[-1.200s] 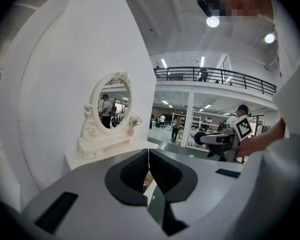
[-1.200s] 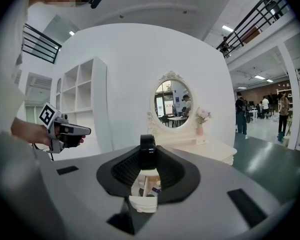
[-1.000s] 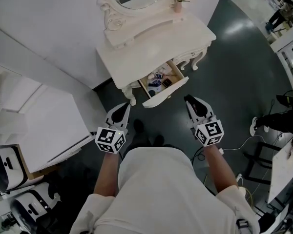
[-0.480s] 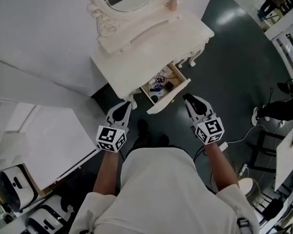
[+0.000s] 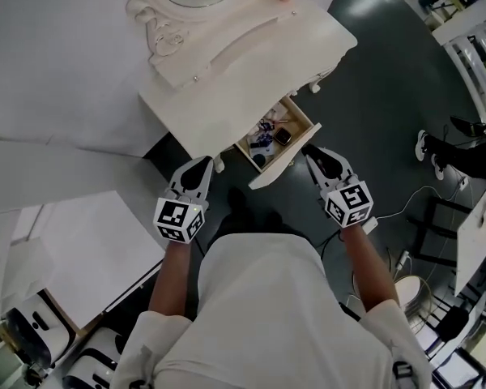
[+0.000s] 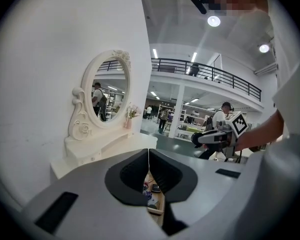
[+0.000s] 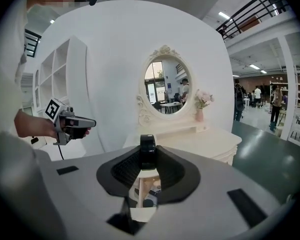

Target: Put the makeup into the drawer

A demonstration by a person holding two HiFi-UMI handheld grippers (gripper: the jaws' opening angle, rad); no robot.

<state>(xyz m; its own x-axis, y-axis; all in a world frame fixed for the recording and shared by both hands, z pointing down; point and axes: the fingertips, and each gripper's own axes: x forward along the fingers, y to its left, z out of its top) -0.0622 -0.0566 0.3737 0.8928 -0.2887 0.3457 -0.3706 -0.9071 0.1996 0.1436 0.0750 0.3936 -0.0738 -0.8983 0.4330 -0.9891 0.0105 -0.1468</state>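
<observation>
Looking down in the head view, the open drawer juts from the white dressing table over dark floor, small makeup items lying in it, with the left gripper near the table's front corner, the right gripper just beside the drawer front, and bare floor stretching to the right. Along the left gripper view the jaws are pressed together on nothing. Along the right gripper view they clamp a small black round piece, possibly a makeup compact, before the oval mirror.
</observation>
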